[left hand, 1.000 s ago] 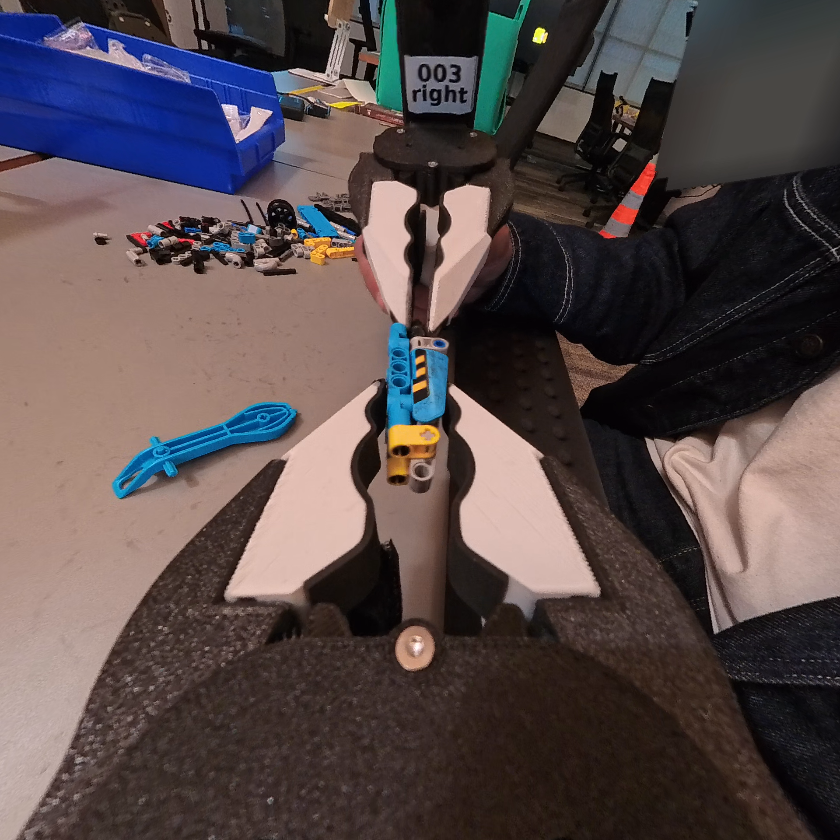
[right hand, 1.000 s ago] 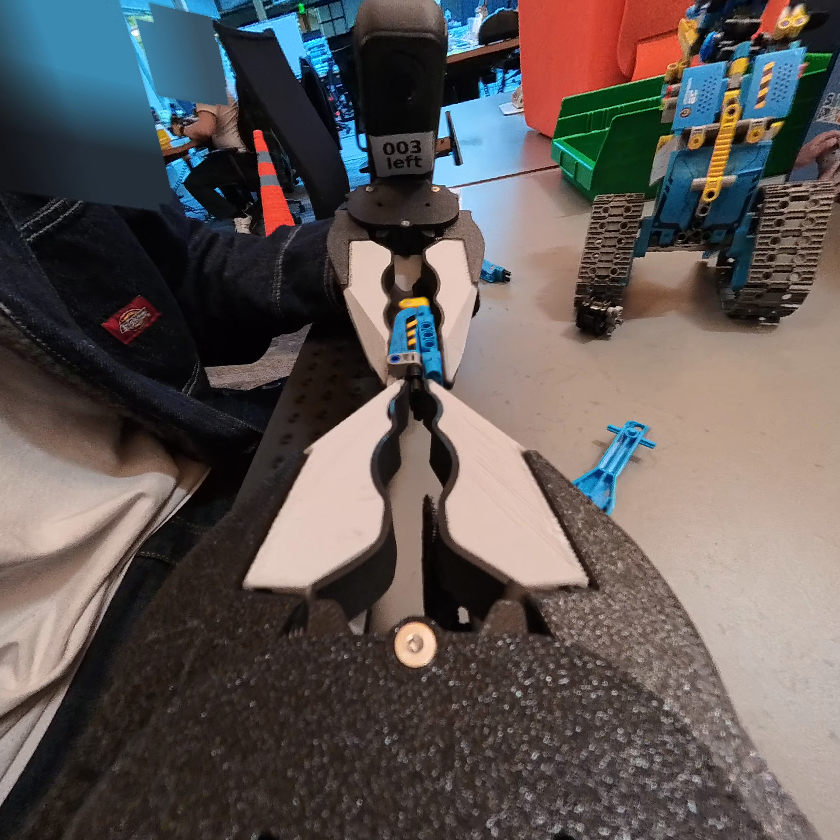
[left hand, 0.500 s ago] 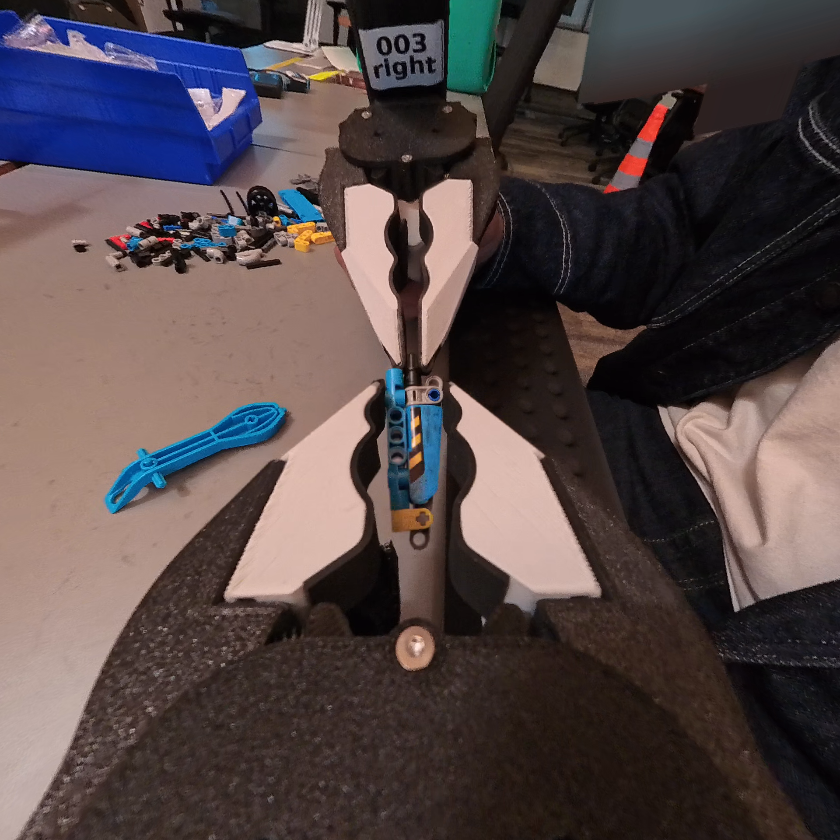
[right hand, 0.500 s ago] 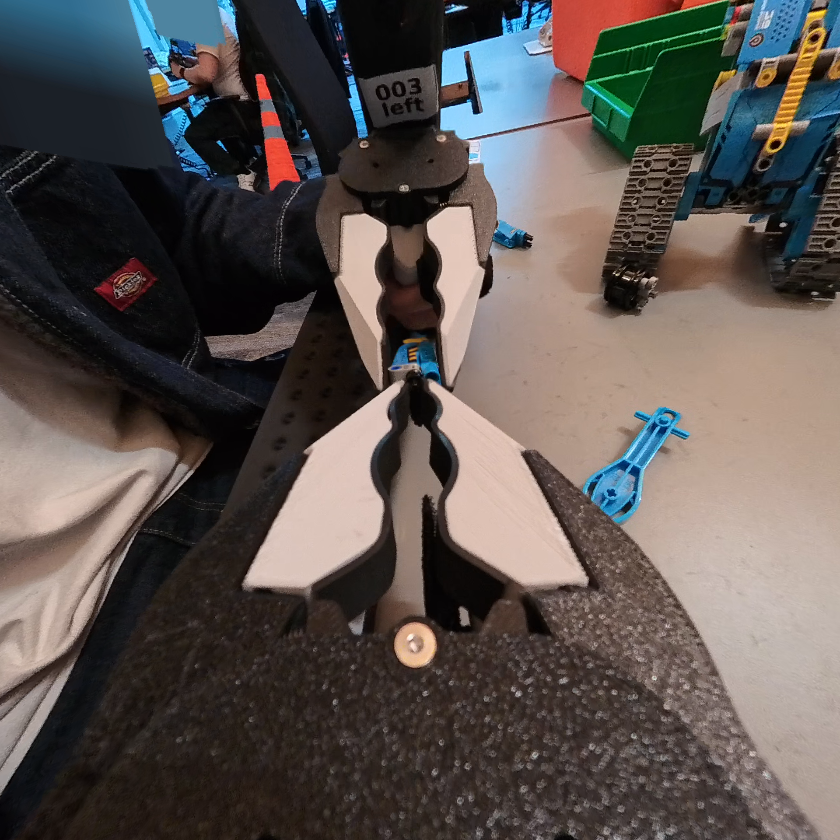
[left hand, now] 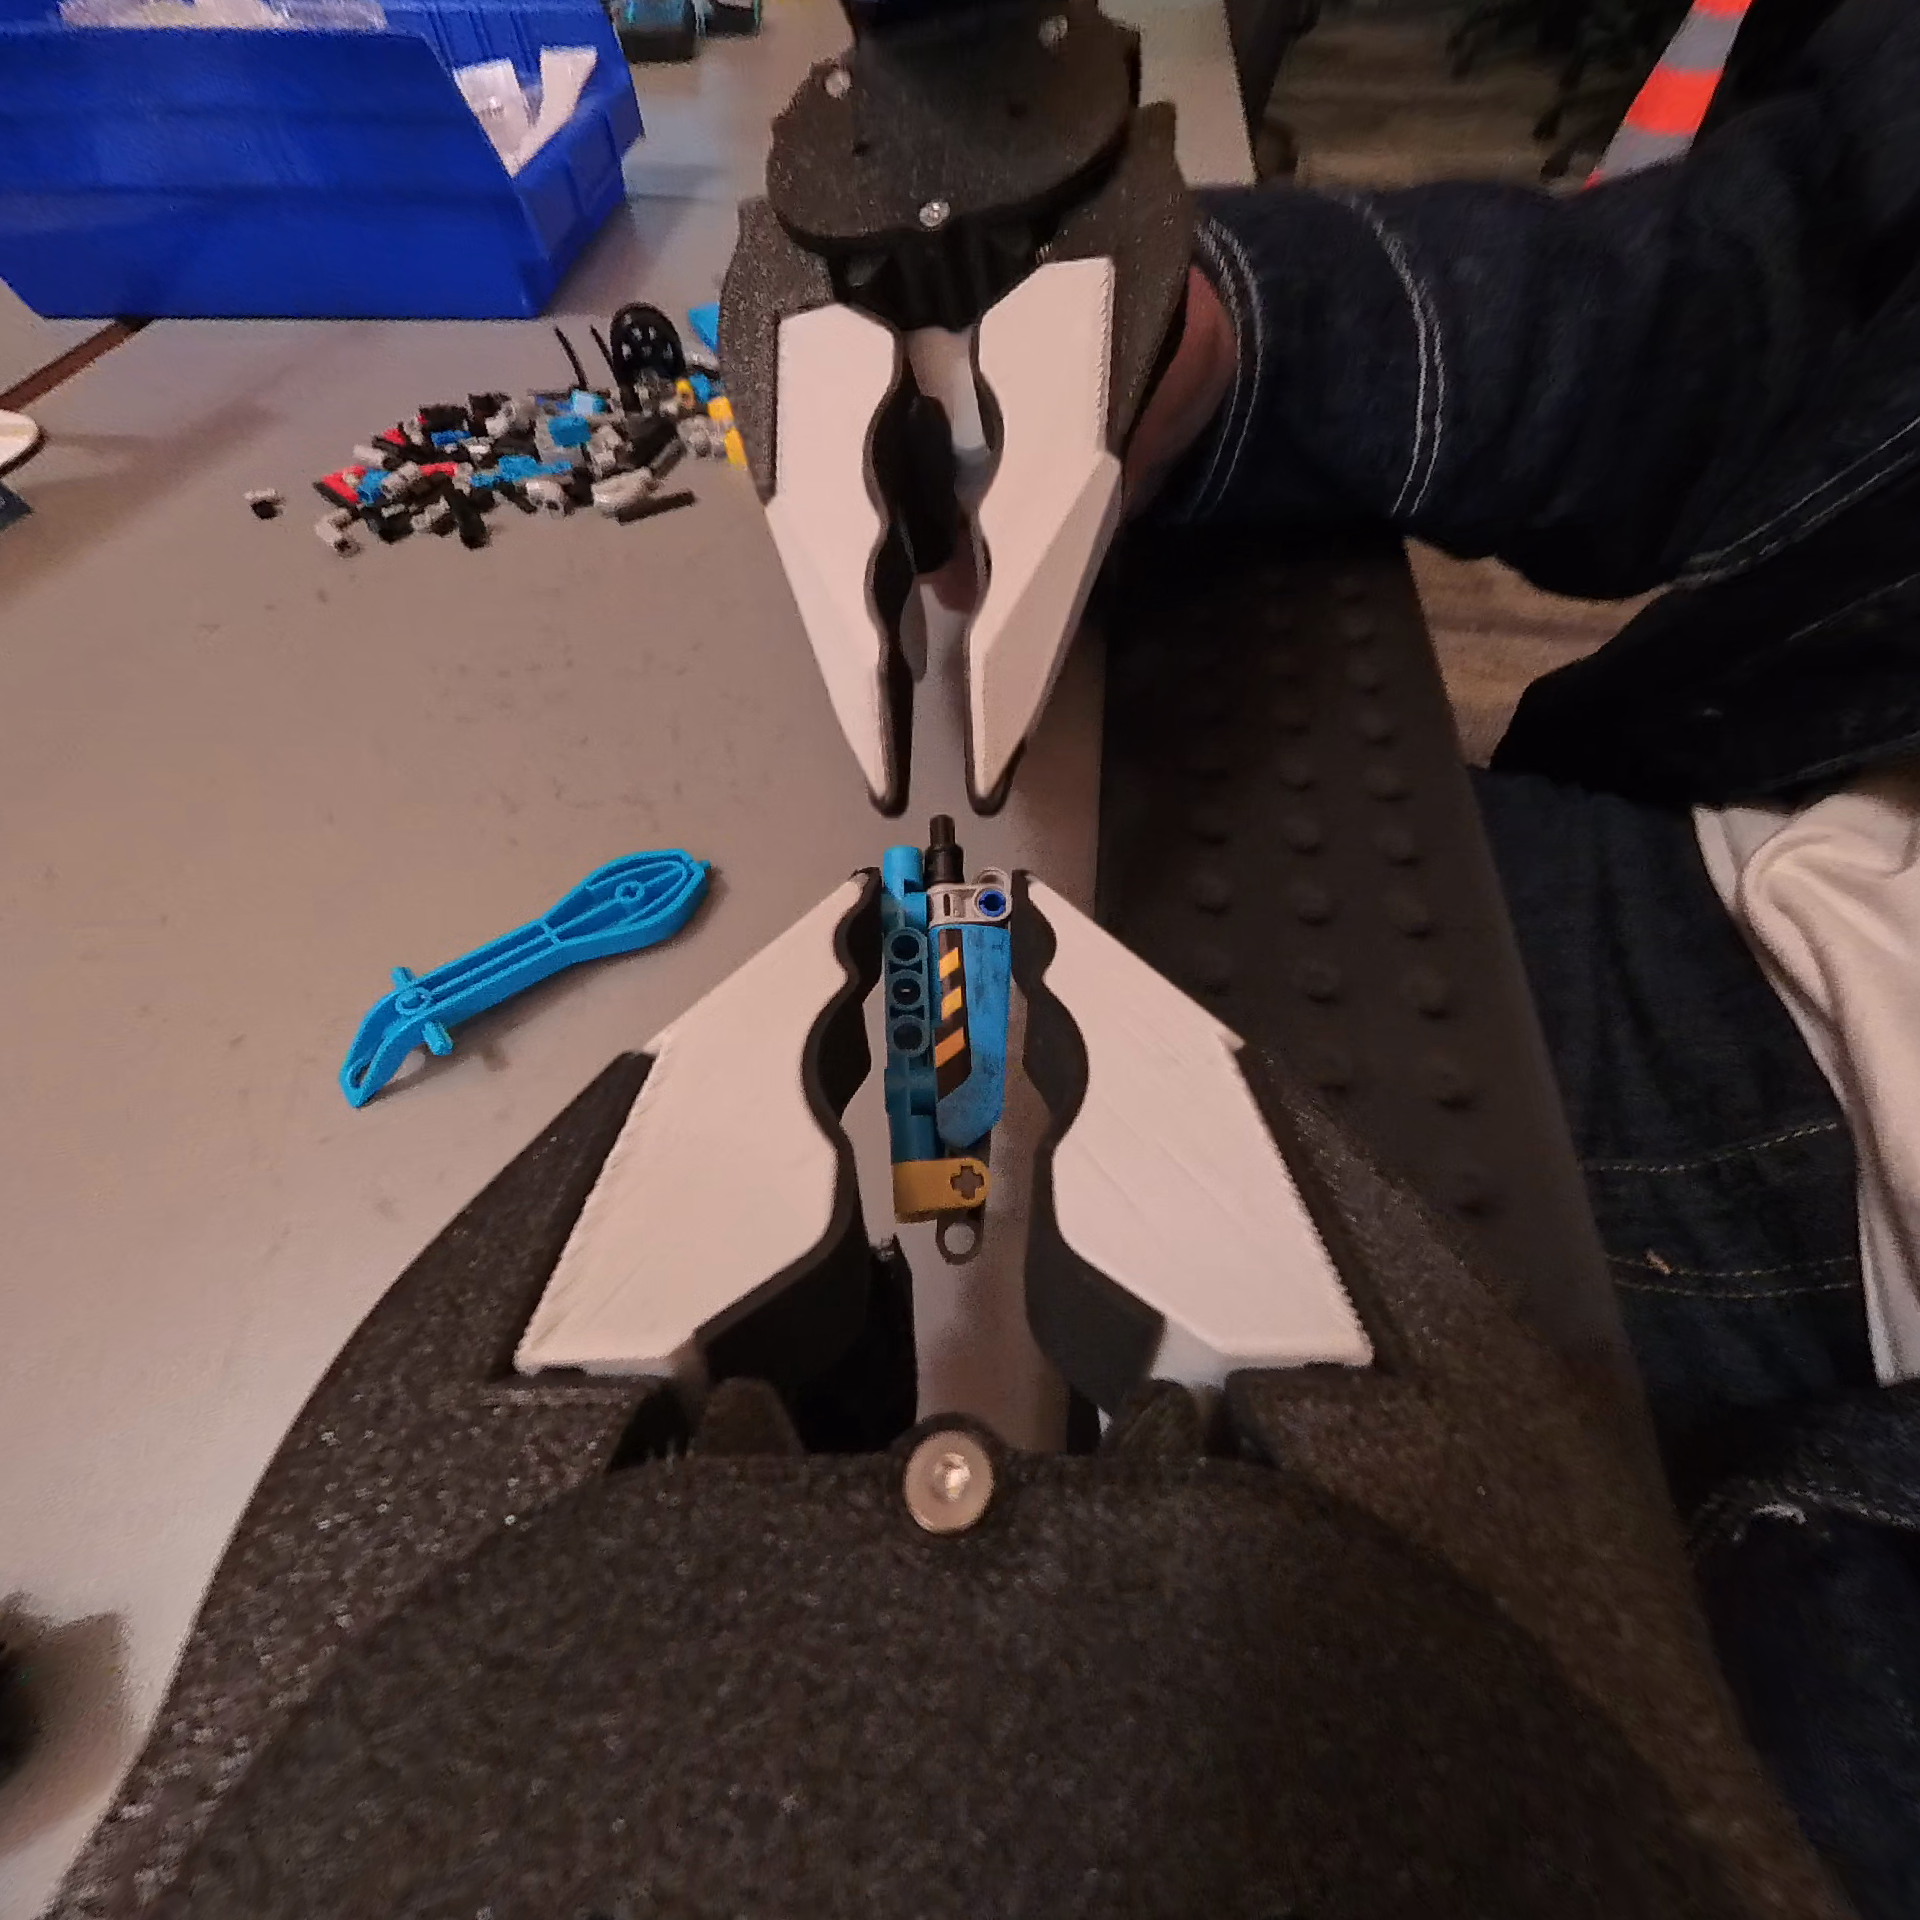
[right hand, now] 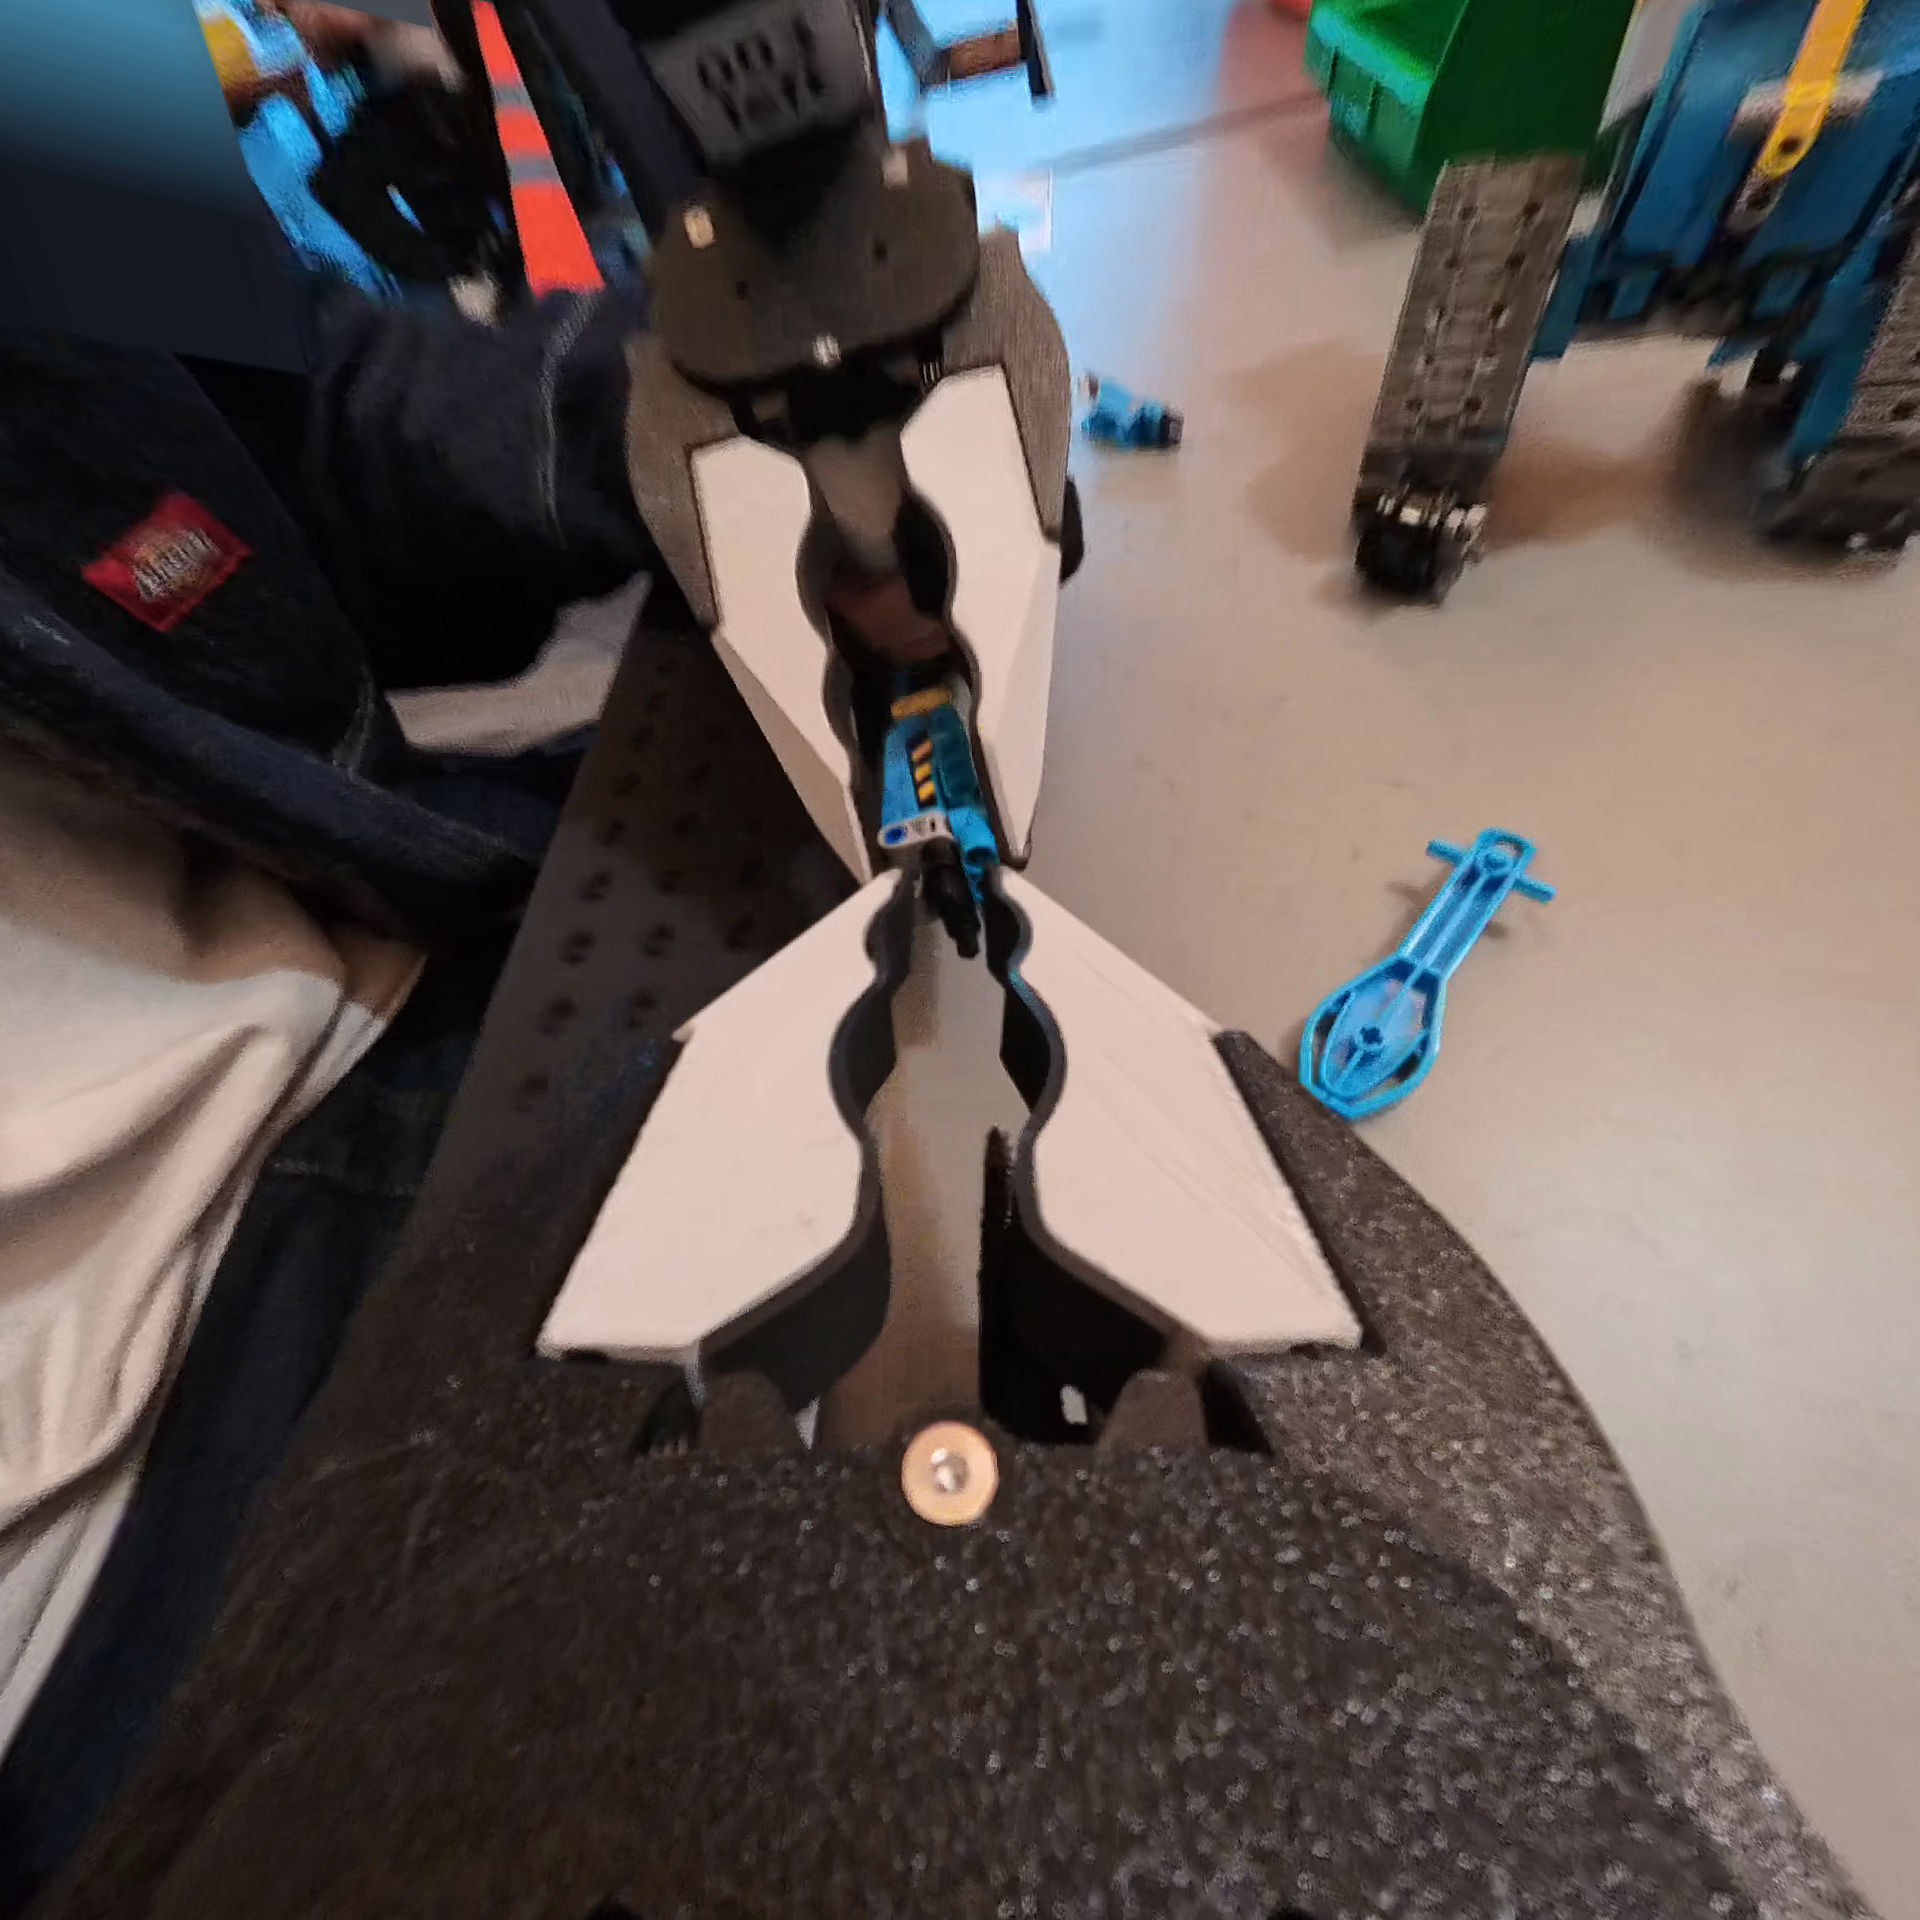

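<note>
My left gripper [left hand: 945, 883] is shut on a small blue brick assembly [left hand: 971, 1018] with orange-and-black stripes and a yellow piece at its near end. A black pin [left hand: 941, 840] sticks out of its far end. My right gripper [left hand: 935, 805] faces it tip to tip, jaws a narrow gap apart, just clear of the pin. In the right wrist view my right gripper [right hand: 951, 883] is empty, with the pin [right hand: 956, 909] at the mouth of its fingers. Beyond it, the left gripper [right hand: 935, 857] holds the assembly [right hand: 925, 779].
A blue lever-shaped tool [left hand: 520, 977] lies on the grey table and also shows in the right wrist view [right hand: 1403, 987]. A pile of loose pieces [left hand: 520, 468] and a blue bin [left hand: 260, 187] lie beyond. A tracked blue model [right hand: 1662, 312] stands far right. A black studded strip [left hand: 1299, 831] edges the table.
The right gripper was closed on the assembly's far end. Its jaws have since parted and it has drawn back, leaving the black pin standing out. The assembly sits deeper between the left fingers.
</note>
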`<state>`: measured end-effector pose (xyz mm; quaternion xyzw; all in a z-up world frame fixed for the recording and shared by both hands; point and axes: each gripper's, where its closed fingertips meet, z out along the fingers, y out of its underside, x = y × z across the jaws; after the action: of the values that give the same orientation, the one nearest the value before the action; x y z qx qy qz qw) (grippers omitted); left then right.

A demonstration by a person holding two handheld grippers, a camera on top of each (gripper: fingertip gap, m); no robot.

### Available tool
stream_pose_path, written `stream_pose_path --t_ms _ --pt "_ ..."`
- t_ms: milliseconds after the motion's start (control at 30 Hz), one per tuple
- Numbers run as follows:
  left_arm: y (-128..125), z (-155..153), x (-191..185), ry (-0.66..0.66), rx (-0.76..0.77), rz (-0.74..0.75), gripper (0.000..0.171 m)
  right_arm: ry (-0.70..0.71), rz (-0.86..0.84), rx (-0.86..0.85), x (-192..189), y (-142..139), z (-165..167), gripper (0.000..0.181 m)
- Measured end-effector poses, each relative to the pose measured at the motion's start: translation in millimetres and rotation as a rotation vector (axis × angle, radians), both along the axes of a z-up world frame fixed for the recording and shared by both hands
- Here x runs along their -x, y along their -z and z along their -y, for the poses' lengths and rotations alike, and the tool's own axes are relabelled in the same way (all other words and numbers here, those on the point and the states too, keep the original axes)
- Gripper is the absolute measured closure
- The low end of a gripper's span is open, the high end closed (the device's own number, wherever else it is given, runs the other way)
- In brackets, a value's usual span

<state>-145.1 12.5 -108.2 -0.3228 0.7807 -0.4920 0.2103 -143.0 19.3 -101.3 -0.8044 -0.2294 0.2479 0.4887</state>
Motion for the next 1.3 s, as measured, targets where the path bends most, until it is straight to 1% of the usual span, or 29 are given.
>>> stream_pose_path --t_ms 133,233,333,400,433,500,567,667,733,767,1100,1200,1300 --pt "15.1 -1.7 0.4 -0.001 -0.061 -0.055 0.149 -0.013 0.194 0.041 3.0 27.4 -0.3 0.172" --pt "25.8 -0.1 2.4 0.018 -0.093 -0.107 0.149 -0.017 0.342 0.014 2.1 34.4 -1.2 0.179" --pt "38.7 0.7 4.0 0.034 -0.146 -0.163 0.149 -0.072 0.563 0.051 2.0 49.9 -0.1 0.179" --pt "39.3 -0.2 3.4 0.029 -0.142 -0.173 0.149 -0.128 0.690 0.067 1.6 50.4 -2.2 0.178" --pt "39.5 -1.2 2.5 0.022 -0.132 -0.184 0.149 -0.151 0.719 0.092 0.3 50.5 -3.1 0.178" --pt "39.8 -2.6 1.3 0.013 -0.119 -0.197 0.149 -0.207 0.731 0.130 -0.3 50.6 -3.8 0.179" --pt "39.8 -4.8 0.2 0.000 -0.106 -0.208 0.149 -0.254 0.724 0.131 -1.7 51.0 -5.2 0.179" --pt "36.2 -5.5 1.4 0.006 -0.078 -0.199 0.149 -0.301 0.583 0.114 0.1 46.3 -4.9 0.180" --pt "31.7 -5.3 3.1 0.021 -0.035 -0.201 0.149 -0.304 0.448 0.110 2.2 42.1 -4.4 0.180" --pt "31.2 -4.9 3.5 0.025 -0.031 -0.200 0.148 -0.305 0.417 0.114 2.5 42.0 -3.3 0.180" --pt "35.0 -1.3 6.9 0.050 -0.069 -0.196 0.148 -0.324 0.349 0.151 5.1 45.7 3.4 0.180" --pt "37.3 -1.7 6.9 0.048 -0.081 -0.206 0.149 -0.315 0.346 0.167 5.7 48.5 2.4 0.181" --pt "39.8 -5.4 4.6 0.026 -0.104 -0.205 0.149 -0.275 0.326 0.155 4.3 50.5 -3.1 0.180"
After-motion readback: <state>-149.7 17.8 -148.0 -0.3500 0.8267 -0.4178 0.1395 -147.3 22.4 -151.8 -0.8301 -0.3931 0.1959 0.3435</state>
